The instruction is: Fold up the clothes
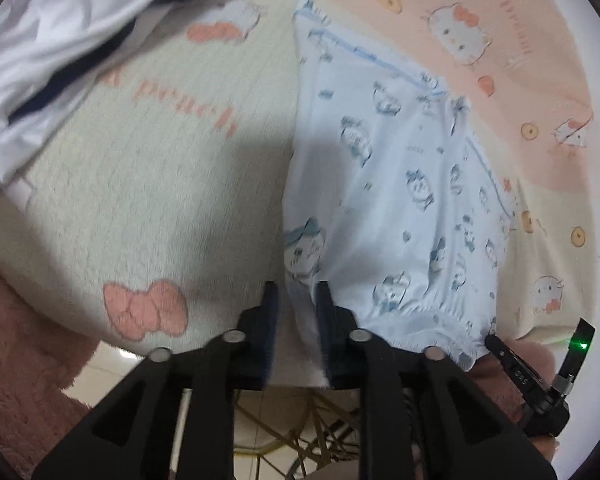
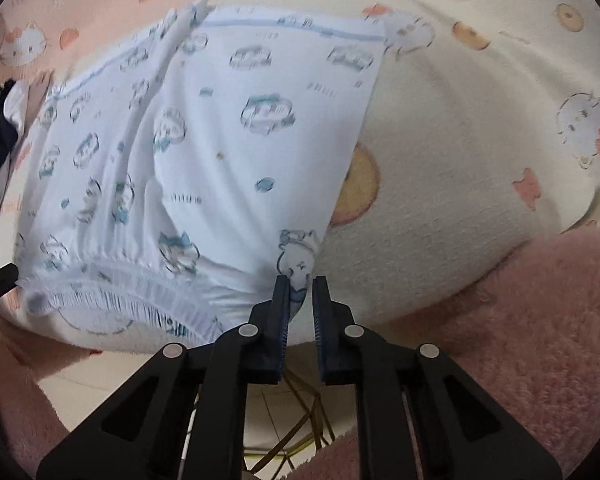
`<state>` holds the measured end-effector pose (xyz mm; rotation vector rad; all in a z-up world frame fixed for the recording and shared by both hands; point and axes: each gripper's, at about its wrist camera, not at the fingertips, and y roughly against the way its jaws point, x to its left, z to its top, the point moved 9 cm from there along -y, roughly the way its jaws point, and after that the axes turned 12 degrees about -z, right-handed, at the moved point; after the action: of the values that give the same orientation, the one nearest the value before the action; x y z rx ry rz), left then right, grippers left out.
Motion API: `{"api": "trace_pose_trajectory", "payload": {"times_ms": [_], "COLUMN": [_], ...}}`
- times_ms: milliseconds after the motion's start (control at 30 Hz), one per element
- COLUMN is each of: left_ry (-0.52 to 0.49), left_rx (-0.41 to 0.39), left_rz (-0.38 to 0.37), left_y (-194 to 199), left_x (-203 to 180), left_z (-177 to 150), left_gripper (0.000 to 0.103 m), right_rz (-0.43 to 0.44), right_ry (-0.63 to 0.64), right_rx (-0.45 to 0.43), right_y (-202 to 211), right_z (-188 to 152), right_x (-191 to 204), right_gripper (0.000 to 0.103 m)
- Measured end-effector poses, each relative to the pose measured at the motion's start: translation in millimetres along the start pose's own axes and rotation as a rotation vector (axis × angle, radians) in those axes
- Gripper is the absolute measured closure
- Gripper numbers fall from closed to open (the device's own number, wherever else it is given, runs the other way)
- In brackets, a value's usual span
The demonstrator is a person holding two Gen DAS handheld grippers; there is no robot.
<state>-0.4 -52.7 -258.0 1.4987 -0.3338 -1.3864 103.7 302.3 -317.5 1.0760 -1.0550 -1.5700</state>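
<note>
Left wrist view shows the pale blue printed cotton shorts with a gathered elastic waistband [image 1: 384, 184] lying flat on the cream and pink cartoon-print blanket [image 1: 148, 184], waistband at the near edge. The left gripper [image 1: 298, 300] points steeply down at the near left corner, its pads apart with white fabric between them but not plainly pinched. In the right wrist view the right gripper [image 2: 300, 292] is also pitched steeply down and is clamped on the near right corner of the shorts. Judging by this, the grasp before a fold is in hand. Next the left pads must close on their corner, then both corners carry toward the far hem together.
</note>
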Motion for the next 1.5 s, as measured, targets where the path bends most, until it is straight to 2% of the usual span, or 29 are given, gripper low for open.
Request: {"api": "trace_pose_trajectory", "payload": {"times_ms": [33,67,133,200,267,400,500,533,600,633,667,733,800,833,867,933,967,1033,1067,1133,1200,1333,1433,1500], "left_ry": [-0.019,-0.048,-0.149,-0.237,-0.287,-0.256,-0.250,-0.241,-0.231,-0.243,-0.266,-0.318,-0.372,-0.396,-0.416,-0.455,-0.468,-0.478,-0.467,-0.414,-0.334,-0.258,-0.230,-0.217], "left_rx": [-0.006,-0.009,0.025,0.083,0.136,0.228,0.189,0.163,0.127,0.115,0.108,0.128,0.150,0.156,0.164,0.188,0.211,0.283,0.294,0.274,0.261,0.173,0.157,0.165], "left_rz": [-0.003,-0.008,0.006,0.029,0.047,0.195,0.235,0.216,0.156,0.140,0.136,0.171,0.150,0.106,0.059,0.011,0.024,0.143,0.178,0.128,0.067,-0.026,-0.076,-0.089], "left_y": [0,0,-6,-19,-30,-40,-28,-24,-20,-20,-21,-26,-34,-39,-45,-60,-68,-82,-84,-79,-68,-55,-55,-58], "left_x": [-4,-10,-25,-35,-39,-5,0,-1,-7,-12,-17,-24,-42,-55,-67,-83,-84,-60,-45,-33,-26,-24,-26,-27], "left_z": [1,2,0,-9,-18,-29,-19,-16,-10,-7,-4,-1,2,4,4,3,0,-11,-15,-17,-13,7,12,13], "left_gripper": [0.067,0.067,0.067,0.067,0.067,0.064,0.064,0.064,0.064,0.064,0.064,0.064,0.064,0.064,0.064,0.064,0.064,0.064,0.064,0.063,0.063,0.063,0.063,0.063], "right_rz": [0.018,0.072,0.210,0.310,0.274,0.161,0.127,0.128,0.168,0.236,0.326,0.401,0.454,0.480,0.487,0.486,0.467,0.407,0.365,0.268,0.227,0.340,0.429,0.449], "right_ry": [-0.020,-0.051,-0.111,-0.124,-0.075,0.024,0.024,0.011,-0.030,-0.063,-0.113,-0.187,-0.254,-0.288,-0.294,-0.255,-0.217,-0.125,-0.084,-0.007,-0.004,-0.104,-0.172,-0.200], "right_rx": [0.000,0.001,0.009,0.024,0.045,0.106,0.135,0.145,0.157,0.166,0.186,0.206,0.221,0.228,0.226,0.216,0.213,0.207,0.197,0.169,0.165,0.159,0.169,0.189], "right_y": [1,2,3,4,-1,-14,-15,-15,-14,-13,-14,-15,-15,-15,-14,-24,-28,-34,-34,-32,-32,-31,-34,-43], "right_z": [0,1,6,10,18,11,2,-1,-1,-1,0,0,0,0,-1,23,28,30,30,30,31,43,51,53], "right_x": [-3,-5,-5,3,17,26,17,14,8,9,9,3,-4,-7,-9,10,19,35,39,41,36,28,26,33], "right_gripper": [0.087,0.078,0.069,0.069,0.069,0.067,0.060,0.054,0.052,0.049,0.041,0.036,0.038,0.045,0.049,0.052,0.056,0.060,0.066,0.068,0.068,0.070,0.086,0.089]}}
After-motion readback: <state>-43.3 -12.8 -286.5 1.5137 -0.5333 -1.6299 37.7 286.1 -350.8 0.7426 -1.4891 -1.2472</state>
